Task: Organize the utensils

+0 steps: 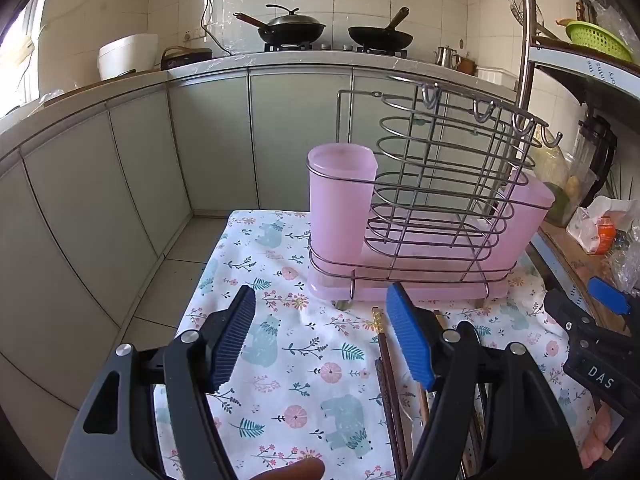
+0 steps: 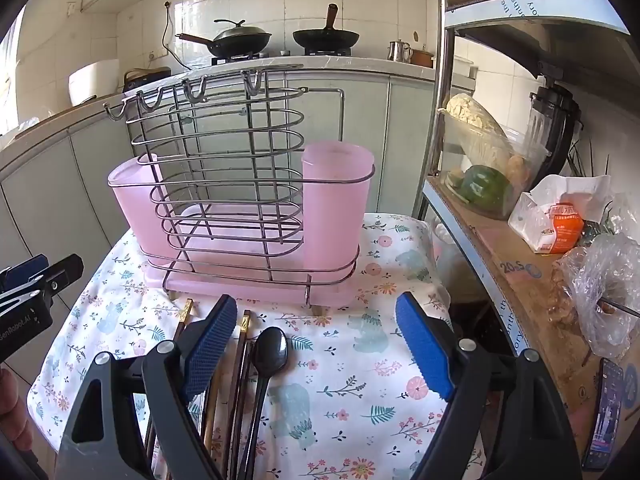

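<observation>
A floral cloth (image 1: 304, 364) covers the table. The wire rack (image 2: 240, 184) stands at the cloth's far end, on a pink tray (image 2: 248, 286), and serves as landmark. One pink cup (image 2: 336, 208) sits in the rack's right end, a second cup (image 2: 132, 204) in its left end; nothing shows above either rim. Just in front of the rack, chopsticks (image 2: 240, 364) and a black spoon (image 2: 270, 350) lie flat on the cloth, pointing toward it. The right gripper (image 2: 316, 344) hovers above the cloth in front of the rack, fingers wide apart, holding nothing, its left finger over the chopsticks. The left gripper (image 1: 320, 344), left of the utensils, is likewise spread and empty.
</observation>
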The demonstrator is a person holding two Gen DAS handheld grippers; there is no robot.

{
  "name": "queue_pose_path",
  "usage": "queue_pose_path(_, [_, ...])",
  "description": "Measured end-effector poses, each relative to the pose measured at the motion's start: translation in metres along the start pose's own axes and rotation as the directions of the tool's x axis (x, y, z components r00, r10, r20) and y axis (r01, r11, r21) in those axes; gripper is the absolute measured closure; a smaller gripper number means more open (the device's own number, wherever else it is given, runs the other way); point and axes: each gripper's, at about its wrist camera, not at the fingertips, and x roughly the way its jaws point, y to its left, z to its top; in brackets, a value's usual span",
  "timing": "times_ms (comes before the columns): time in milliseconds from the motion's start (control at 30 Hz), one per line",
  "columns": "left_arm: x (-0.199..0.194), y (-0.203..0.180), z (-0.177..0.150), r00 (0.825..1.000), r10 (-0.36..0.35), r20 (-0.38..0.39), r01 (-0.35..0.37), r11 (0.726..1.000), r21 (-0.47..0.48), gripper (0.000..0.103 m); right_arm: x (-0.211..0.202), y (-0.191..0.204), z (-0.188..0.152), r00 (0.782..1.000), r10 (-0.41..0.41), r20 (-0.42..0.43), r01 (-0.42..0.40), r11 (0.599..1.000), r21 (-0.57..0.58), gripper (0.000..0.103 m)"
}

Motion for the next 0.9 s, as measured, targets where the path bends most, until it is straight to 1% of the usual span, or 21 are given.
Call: queue_pose_path(900, [-0.0014, -0.0014, 0.0017, 1.000, -0.008, 0.001, 0.008, 1.000, -0.010, 0.034, -0.0058, 0.0005, 0.0030, 1.000, -0.001, 0.017, 0.001, 1.000, -0.002, 0.023])
